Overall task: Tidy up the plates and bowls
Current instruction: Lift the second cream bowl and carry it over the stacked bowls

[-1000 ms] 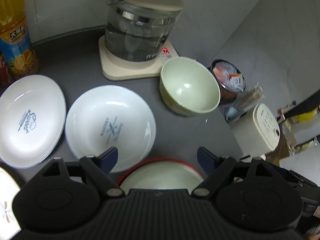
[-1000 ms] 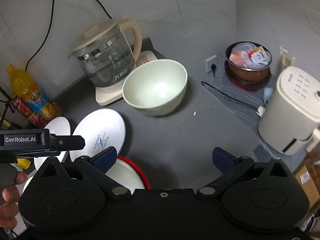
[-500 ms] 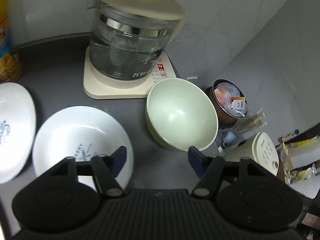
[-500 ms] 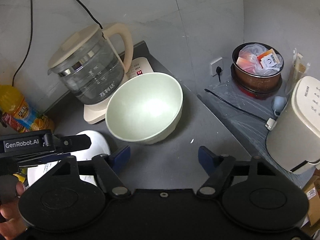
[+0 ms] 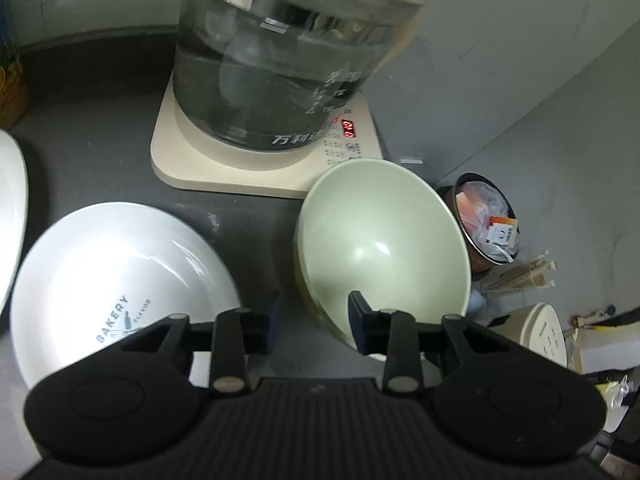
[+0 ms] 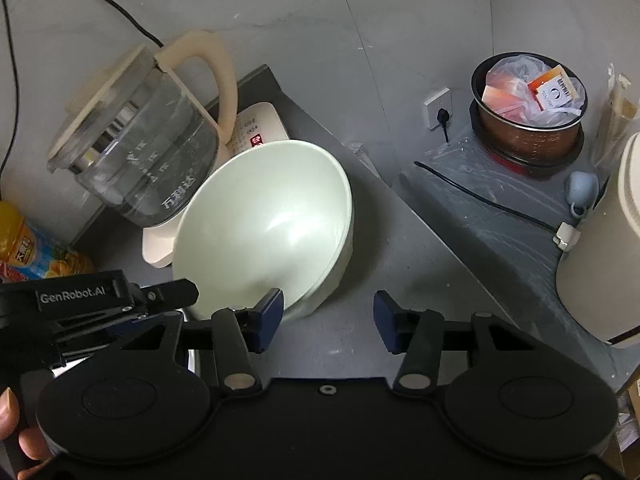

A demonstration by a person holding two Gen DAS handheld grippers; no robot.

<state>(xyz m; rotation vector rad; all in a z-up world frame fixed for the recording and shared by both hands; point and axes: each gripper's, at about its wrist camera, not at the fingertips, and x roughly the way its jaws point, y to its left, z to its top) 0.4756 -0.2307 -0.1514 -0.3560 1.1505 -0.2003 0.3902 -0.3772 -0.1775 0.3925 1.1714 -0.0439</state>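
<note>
A pale green bowl [image 5: 380,248] [image 6: 272,220] stands upright on the dark counter, right in front of the kettle base. My left gripper [image 5: 314,312] straddles the bowl's near-left rim, one finger outside and one over the inside. Its jaws are closing and the pads do not touch the wall. My right gripper [image 6: 328,316] is at the bowl's near-right side, its left fingertip [image 6: 272,306] over the rim. Its jaws are closing too, with a gap still showing. A white plate printed BAKERY [image 5: 120,280] lies left of the bowl, and a second white plate [image 5: 10,208] shows at the left edge.
A glass kettle [image 5: 288,60] [image 6: 136,140] on a cream base [image 5: 192,160] stands close behind the bowl. An orange drink bottle [image 6: 24,248] is far left. Off the counter's right edge sit a pot of packets [image 6: 528,112], a cable [image 6: 480,196] and a cream appliance [image 6: 608,260].
Both grippers came forward and down onto the green bowl, which now fills the middle of both views. Both pairs of jaws narrowed. The red-rimmed dish dropped out of sight.
</note>
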